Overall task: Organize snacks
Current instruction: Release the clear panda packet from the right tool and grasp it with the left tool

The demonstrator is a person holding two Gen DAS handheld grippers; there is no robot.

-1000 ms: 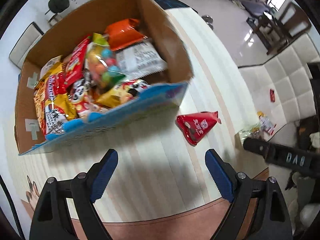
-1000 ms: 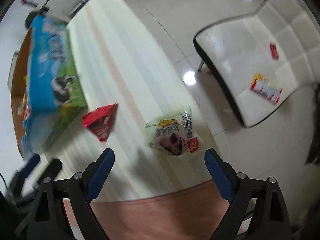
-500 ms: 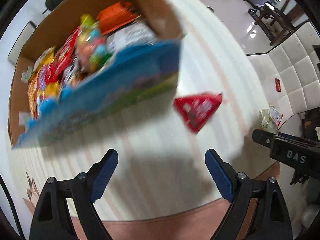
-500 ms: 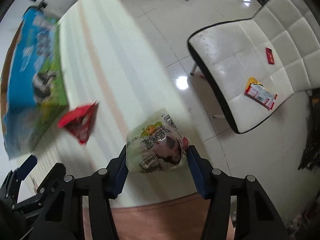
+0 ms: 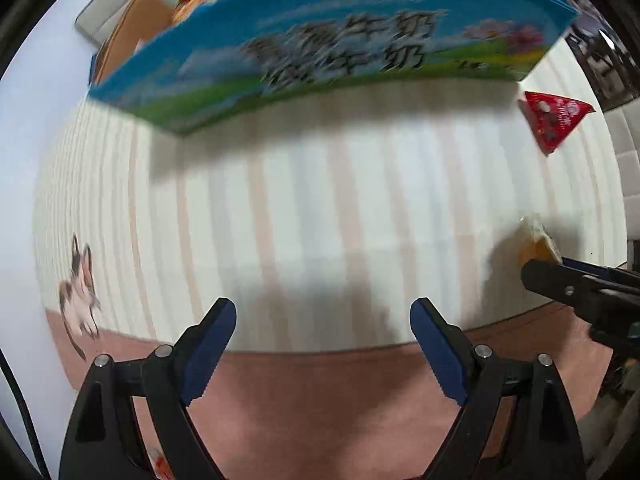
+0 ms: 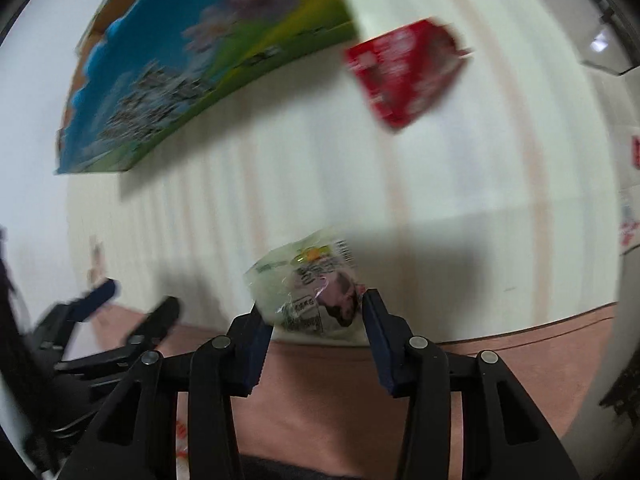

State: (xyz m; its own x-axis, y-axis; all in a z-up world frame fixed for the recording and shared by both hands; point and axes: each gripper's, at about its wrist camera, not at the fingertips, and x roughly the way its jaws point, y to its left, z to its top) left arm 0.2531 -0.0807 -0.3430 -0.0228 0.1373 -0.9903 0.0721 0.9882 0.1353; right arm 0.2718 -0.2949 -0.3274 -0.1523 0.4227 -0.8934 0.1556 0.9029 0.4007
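My right gripper (image 6: 314, 320) is shut on a pale green snack packet (image 6: 308, 280) and holds it low over the striped tablecloth (image 6: 440, 184). My left gripper (image 5: 322, 320) is open and empty above the cloth's near edge. A red triangular snack packet (image 5: 554, 118) lies on the cloth by the box's right corner; it also shows in the right wrist view (image 6: 404, 70). The blue and green cardboard box (image 5: 328, 36) holding several snacks stands at the back, seen from its side wall; it also shows in the right wrist view (image 6: 192, 60).
The right gripper's arm (image 5: 580, 292) and the packet's tip (image 5: 536, 244) show at the right of the left wrist view. The left gripper (image 6: 104, 320) shows at lower left of the right wrist view. The table's brown edge (image 5: 320, 392) runs near me. A white padded seat (image 6: 628, 168) is at right.
My right gripper closed on the pale green packet and swung left with it toward the box. My left gripper dropped lower and nearer the table edge, so the box is now seen side-on.
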